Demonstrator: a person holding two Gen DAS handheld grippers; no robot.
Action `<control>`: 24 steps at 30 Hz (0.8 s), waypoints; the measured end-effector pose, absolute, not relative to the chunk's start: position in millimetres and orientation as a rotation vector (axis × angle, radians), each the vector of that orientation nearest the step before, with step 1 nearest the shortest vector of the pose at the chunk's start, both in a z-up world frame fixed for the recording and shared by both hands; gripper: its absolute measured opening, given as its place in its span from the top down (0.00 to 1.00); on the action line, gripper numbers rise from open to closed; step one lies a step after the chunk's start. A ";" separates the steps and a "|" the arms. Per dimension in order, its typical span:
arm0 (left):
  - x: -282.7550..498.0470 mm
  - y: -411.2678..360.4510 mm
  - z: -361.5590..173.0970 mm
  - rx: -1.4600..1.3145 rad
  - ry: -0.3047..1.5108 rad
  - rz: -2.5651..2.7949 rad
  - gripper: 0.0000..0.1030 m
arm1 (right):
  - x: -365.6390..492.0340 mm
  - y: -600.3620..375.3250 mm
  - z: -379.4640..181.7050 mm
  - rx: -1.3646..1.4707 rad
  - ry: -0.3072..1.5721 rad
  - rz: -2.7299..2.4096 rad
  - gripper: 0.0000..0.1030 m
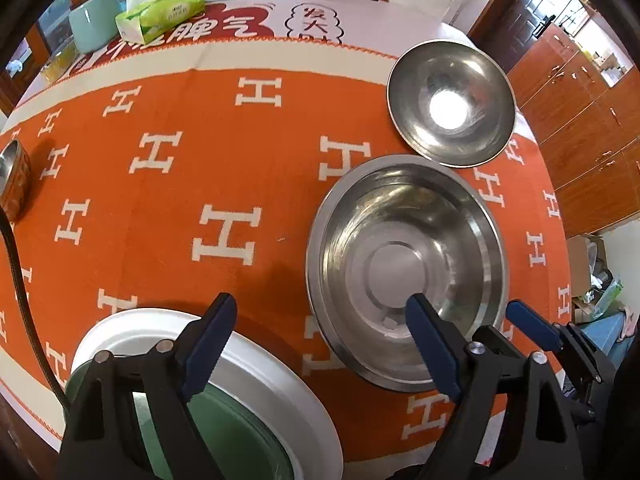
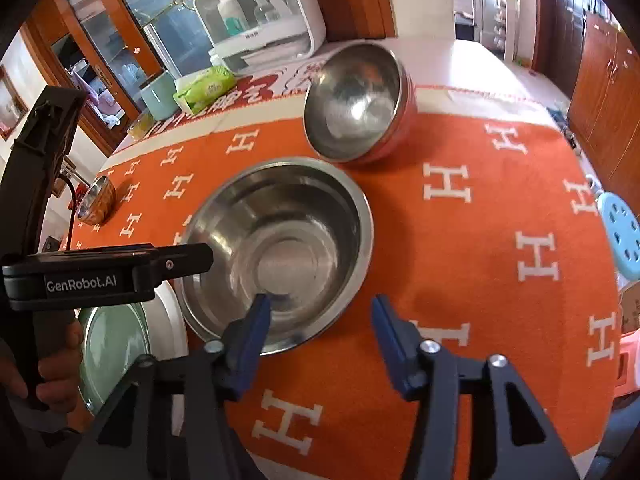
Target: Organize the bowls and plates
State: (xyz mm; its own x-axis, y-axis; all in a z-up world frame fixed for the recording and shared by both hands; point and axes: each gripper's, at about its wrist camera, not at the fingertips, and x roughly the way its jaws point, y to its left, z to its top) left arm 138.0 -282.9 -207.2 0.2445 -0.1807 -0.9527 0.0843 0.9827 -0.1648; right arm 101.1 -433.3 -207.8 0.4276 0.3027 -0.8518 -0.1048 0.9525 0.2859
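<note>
Both grippers, left [image 1: 320, 308] and right [image 2: 320, 306], gaped empty near the basin [image 1: 406, 272]; only the right view showed a stool [image 2: 622, 230].

Wide steel basin [image 1: 406, 272] upright beside smaller steel bowl [image 1: 452, 104]; green plate [image 1: 240, 432] on white plate [image 1: 256, 360].

Left wrist cam: we're over the orange H-pattern cloth [image 1: 224, 160].
Our left gripper [image 1: 320, 308] jaws wide, nothing between; right finger over big steel bowl [image 1: 404, 268], left finger over green plate [image 1: 240, 432] on white plate [image 1: 264, 364]. Smaller steel bowl [image 1: 450, 102] beyond.
</note>
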 end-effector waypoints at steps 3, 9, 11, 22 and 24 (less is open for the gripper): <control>140.4 -285.7 -212.7 -0.084 1.320 -0.174 0.24 | 103.2 -434.5 -212.7 0.209 1.117 0.264 0.62; 142.9 -288.7 -226.0 -0.104 1.366 -0.180 0.52 | 102.2 -432.6 -214.6 0.229 1.114 0.295 0.71; 143.7 -288.9 -228.4 -0.109 1.376 -0.180 0.65 | 102.2 -432.8 -214.8 0.232 1.111 0.295 0.71; 142.0 -294.7 -226.7 -0.031 1.378 -0.187 0.83 | 97.5 -437.0 -211.6 0.256 1.089 0.293 0.75; 140.4 -297.2 -224.7 -0.012 1.373 -0.193 0.83 | 96.1 -437.2 -208.1 0.247 1.074 0.285 0.75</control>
